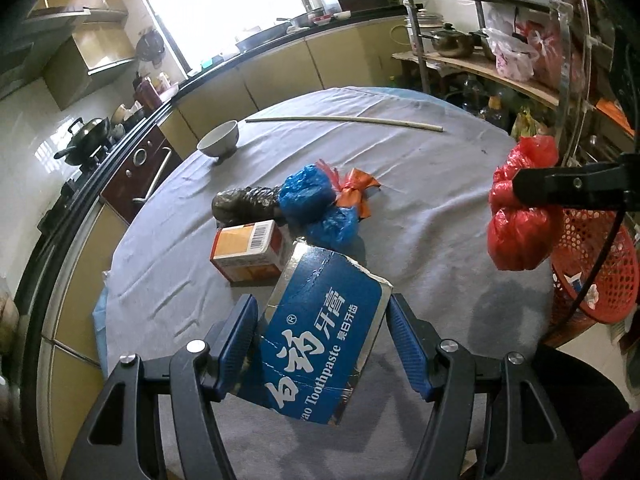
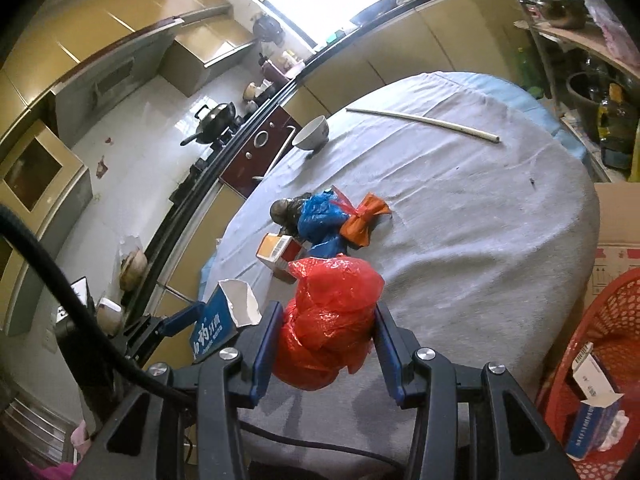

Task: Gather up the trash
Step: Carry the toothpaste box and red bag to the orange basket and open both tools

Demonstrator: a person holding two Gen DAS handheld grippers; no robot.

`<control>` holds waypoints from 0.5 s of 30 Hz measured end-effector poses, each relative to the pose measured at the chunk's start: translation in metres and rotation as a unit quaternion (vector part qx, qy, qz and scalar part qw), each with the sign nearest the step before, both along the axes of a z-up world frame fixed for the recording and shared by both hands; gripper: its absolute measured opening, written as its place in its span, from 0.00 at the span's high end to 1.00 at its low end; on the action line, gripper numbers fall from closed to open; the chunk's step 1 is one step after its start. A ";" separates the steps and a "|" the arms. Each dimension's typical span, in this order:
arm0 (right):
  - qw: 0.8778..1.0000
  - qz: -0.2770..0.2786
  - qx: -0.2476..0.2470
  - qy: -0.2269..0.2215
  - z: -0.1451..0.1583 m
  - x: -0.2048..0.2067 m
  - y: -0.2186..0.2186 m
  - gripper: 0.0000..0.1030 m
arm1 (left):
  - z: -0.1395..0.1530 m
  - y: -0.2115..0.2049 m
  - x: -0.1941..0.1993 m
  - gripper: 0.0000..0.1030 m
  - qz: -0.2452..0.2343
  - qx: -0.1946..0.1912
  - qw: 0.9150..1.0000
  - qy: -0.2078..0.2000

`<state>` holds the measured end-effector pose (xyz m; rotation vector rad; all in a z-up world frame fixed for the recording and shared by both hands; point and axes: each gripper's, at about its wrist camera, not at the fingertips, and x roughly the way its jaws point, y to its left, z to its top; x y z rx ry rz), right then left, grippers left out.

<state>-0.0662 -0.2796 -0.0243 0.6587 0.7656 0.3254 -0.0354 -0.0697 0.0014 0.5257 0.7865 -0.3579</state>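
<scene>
My left gripper (image 1: 320,320) is shut on a blue toothpaste box (image 1: 316,340), held above the grey-clothed round table (image 1: 420,184); the same box (image 2: 218,328) shows at the lower left of the right wrist view. My right gripper (image 2: 326,320) is shut on a knotted red plastic bag (image 2: 328,320), which also hangs at the right of the left wrist view, red bag (image 1: 520,220). On the table lie an orange-and-white carton (image 1: 248,252), blue bags (image 1: 316,204), an orange bag (image 1: 356,192) and a dark bag (image 1: 244,202). A red mesh basket (image 2: 600,360) stands at the right.
A white bowl (image 1: 219,140) and a long pale stick (image 1: 344,122) lie on the far side of the table. The basket holds a small blue-and-white box (image 2: 592,416). A cardboard box (image 2: 618,216) stands behind the basket. Kitchen counter, stove and shelves with pots surround the table.
</scene>
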 end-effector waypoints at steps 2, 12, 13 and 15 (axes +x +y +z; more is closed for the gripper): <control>1.000 -0.003 0.002 -0.003 0.000 -0.002 -0.004 0.53 | 0.001 -0.005 -0.003 0.34 -0.002 0.004 1.000 -0.003; 0.999 -0.029 0.013 -0.014 0.002 -0.017 -0.030 0.53 | 0.010 -0.037 -0.013 0.34 -0.026 0.012 1.000 -0.014; 0.999 -0.033 0.015 -0.015 0.002 -0.019 -0.034 0.53 | 0.012 -0.042 -0.014 0.34 -0.030 0.012 0.999 -0.014; 0.999 -0.039 0.018 -0.016 0.003 -0.023 -0.041 0.53 | 0.013 -0.050 -0.018 0.34 -0.036 0.015 0.999 -0.019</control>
